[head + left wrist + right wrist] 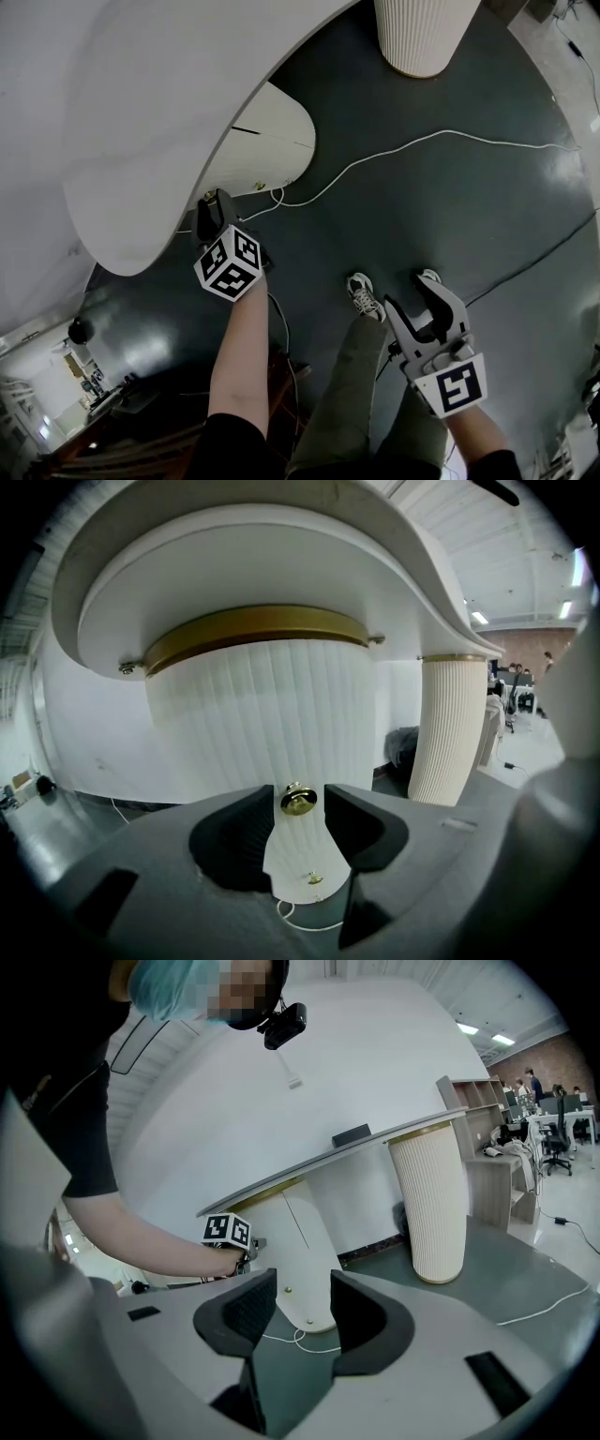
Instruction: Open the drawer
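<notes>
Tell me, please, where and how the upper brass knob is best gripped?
Pinch the upper brass knob by its round head, coming straight at the fluted front. It stands proud of that front, and the left tongs flank it on both sides, open, not yet pressing.

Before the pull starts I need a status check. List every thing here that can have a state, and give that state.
left gripper: open, jaws either side of the upper brass knob, not pressing on it.
upper brass knob: between the left jaws, not gripped.
drawer front: looks shut, no gap showing.
right gripper: open, empty.
white cable: lying loose on the floor.
</notes>
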The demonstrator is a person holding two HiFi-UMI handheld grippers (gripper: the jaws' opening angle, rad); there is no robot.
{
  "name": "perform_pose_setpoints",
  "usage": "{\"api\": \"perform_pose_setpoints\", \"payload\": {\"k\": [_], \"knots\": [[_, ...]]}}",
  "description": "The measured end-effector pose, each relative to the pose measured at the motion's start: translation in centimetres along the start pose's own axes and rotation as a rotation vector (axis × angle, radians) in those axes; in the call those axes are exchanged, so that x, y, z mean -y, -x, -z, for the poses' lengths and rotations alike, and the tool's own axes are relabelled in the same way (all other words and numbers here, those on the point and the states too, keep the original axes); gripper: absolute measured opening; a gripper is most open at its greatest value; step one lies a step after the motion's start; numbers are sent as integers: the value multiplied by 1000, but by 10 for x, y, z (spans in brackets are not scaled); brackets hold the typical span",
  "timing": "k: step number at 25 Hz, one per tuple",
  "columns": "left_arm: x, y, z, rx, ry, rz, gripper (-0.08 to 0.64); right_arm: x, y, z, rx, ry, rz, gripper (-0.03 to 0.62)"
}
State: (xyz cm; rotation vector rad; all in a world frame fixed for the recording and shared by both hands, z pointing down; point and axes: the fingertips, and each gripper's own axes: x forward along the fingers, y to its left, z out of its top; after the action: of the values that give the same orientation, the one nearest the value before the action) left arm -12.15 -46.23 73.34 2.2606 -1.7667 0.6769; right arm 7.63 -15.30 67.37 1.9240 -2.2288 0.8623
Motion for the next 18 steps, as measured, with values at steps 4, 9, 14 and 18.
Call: {"api": "perform_pose_setpoints", "payload": {"k": [4, 9, 14, 18], "knots": [[-5, 0, -2, 3, 14, -41, 152, 3, 6, 0, -8, -2, 5, 184], [-5, 0, -1, 0, 70, -100, 115, 8, 16, 3, -24, -8, 10, 183], [-2, -1, -1, -7, 143, -118, 106, 13, 22, -1, -10, -12, 18, 179], [-4, -1, 2, -20, 154, -108, 103, 12, 24, -8, 20, -22, 9, 176]]}}
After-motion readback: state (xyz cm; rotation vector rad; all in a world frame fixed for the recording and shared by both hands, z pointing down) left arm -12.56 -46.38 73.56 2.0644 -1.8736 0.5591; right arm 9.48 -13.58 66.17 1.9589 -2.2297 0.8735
